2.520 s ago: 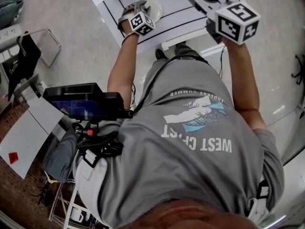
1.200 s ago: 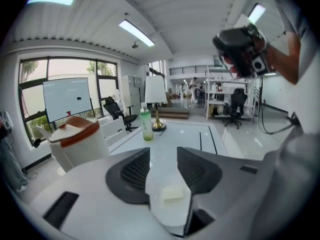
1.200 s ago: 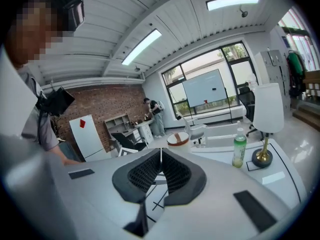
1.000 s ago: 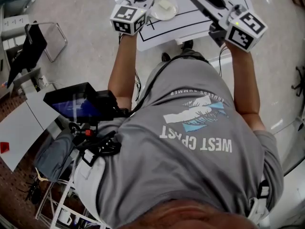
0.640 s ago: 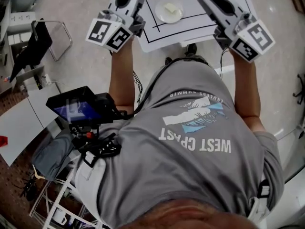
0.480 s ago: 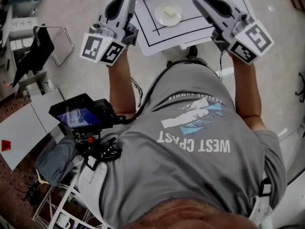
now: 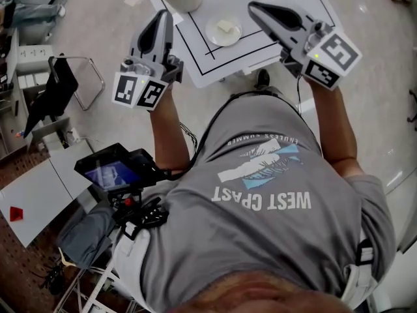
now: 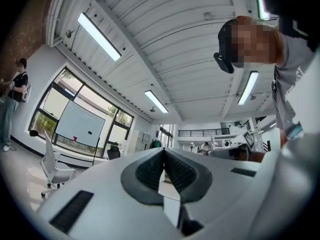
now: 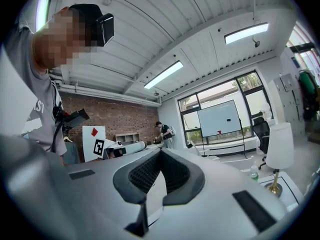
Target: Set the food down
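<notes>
The left gripper (image 7: 163, 15) was down on the plate (image 7: 223, 32) near the top centre of the frame. It has since lifted off and drawn back to the upper left, beside the plate and apart from it. Its jaws are now pressed together with nothing between them. The pale piece of food (image 7: 226, 26) now lies uncovered on the plate, touched by neither gripper

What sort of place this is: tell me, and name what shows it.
Probably an open-plan lab or studio office: a brick wall, tall windows behind a whiteboard, an office chair, and a white table marked with black lines.
</notes>
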A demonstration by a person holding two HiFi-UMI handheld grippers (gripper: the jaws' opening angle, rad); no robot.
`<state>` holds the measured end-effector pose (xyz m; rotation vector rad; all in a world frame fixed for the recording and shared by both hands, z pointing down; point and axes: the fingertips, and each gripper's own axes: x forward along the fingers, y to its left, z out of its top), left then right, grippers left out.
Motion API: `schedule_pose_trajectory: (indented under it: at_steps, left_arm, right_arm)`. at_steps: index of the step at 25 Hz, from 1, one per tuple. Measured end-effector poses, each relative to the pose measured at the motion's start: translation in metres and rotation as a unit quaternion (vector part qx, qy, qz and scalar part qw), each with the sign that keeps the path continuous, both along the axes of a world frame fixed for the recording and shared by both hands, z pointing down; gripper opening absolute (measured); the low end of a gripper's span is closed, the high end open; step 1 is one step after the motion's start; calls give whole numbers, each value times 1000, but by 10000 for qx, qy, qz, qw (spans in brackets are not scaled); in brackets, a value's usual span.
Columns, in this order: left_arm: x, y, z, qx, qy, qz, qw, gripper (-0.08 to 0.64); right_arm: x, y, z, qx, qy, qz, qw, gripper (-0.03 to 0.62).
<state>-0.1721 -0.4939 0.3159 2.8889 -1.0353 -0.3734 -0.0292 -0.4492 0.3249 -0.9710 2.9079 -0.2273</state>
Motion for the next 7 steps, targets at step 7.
schedule_pose_trajectory:
  at_steps: [7]
  left_arm:
    - [3,1,2,21,6,68,10000,8]
  right_arm:
    - [0,4,4,-46,18,30,10000,5]
